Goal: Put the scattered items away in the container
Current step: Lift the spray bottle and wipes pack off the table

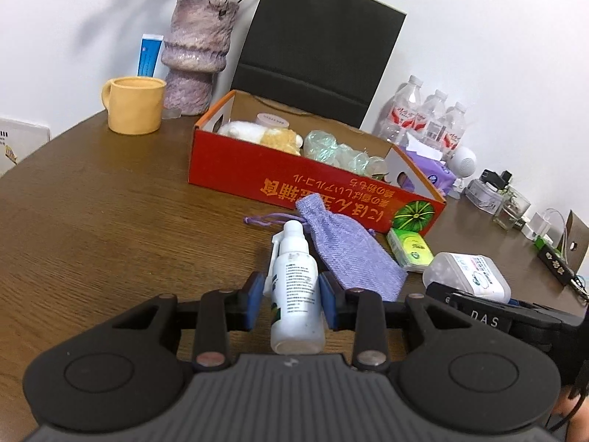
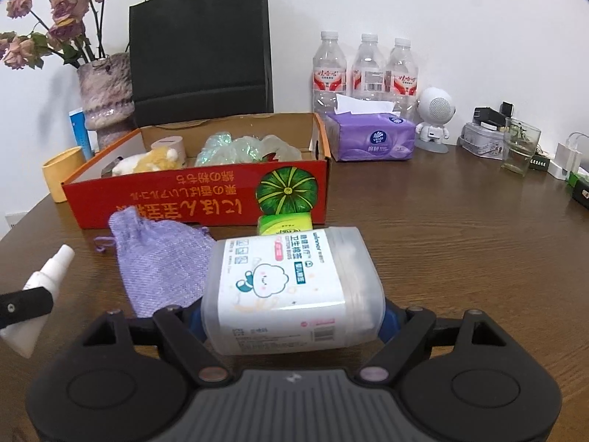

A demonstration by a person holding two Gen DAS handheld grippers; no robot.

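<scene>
The left claw (image 1: 291, 304) has its blue pads (image 1: 253, 304) pressed on both sides of a white spray bottle (image 1: 296, 294), whose nozzle points to 12 o'clock towards the box. The right claw (image 2: 292, 318) is clamped on a clear tub of cotton buds (image 2: 291, 291), held on its side with the label facing up.

Beyond the spray bottle, at 1 o'clock in the left view, a lilac drawstring pouch (image 1: 349, 246) lies flat on the wooden worktop (image 1: 110, 221). A small green packet (image 1: 410, 248) sits just right of the pouch, near the box's front corner.

Farther out at 12 o'clock stands the red cardboard box (image 1: 313, 191), open-topped, holding a plush toy (image 1: 265, 134) and crumpled clear wrapping (image 1: 331, 149). A yellow mug (image 1: 134, 105) stands at 10 o'clock.
</scene>
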